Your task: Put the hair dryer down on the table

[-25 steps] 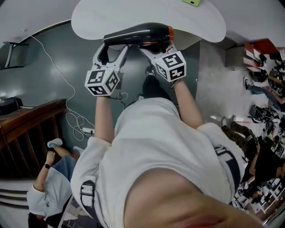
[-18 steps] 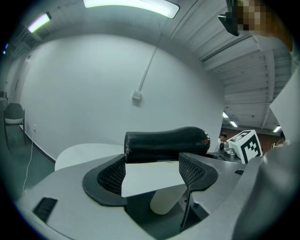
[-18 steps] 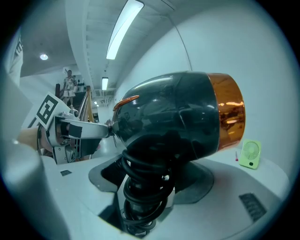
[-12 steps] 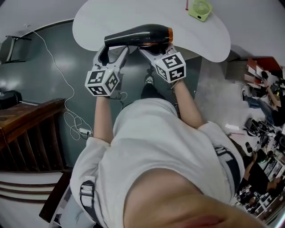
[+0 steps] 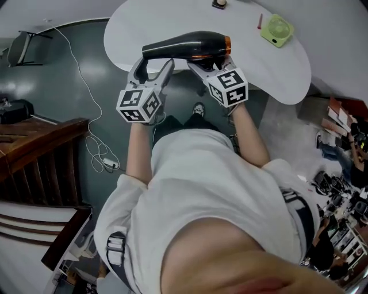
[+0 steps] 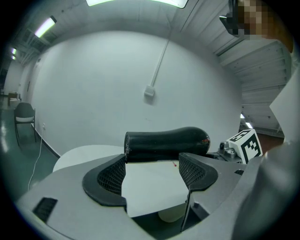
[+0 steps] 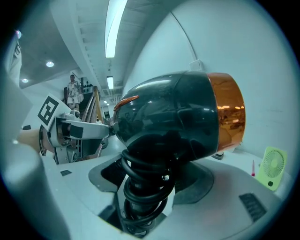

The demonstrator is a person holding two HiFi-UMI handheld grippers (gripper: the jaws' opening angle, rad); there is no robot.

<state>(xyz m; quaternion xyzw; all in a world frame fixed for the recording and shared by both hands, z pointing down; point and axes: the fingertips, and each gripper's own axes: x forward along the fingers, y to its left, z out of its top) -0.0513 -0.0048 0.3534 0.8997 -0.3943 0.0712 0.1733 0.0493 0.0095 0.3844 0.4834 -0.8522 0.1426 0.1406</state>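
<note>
By the near edge of the table (image 5: 172,17) the right gripper (image 5: 202,62) clamps the hair dryer (image 5: 184,46) on its handle wrapped in cord (image 7: 140,187), while the left gripper (image 5: 153,66) gapes empty beneath: the grip may slip on the cord, dropping it short.

We wear a white short-sleeved T-shirt (image 5: 213,189). Our left tongs (image 5: 155,62) and right tongs (image 5: 207,60) are grey with black meshed pads (image 6: 112,176), each bearing a black-and-white marker cube (image 5: 139,104).

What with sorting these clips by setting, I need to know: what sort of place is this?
Probably a workshop or lab hall, not a home: a painted floor with a loose cable, ceiling strip lights, and cluttered equipment along the right side.
</note>
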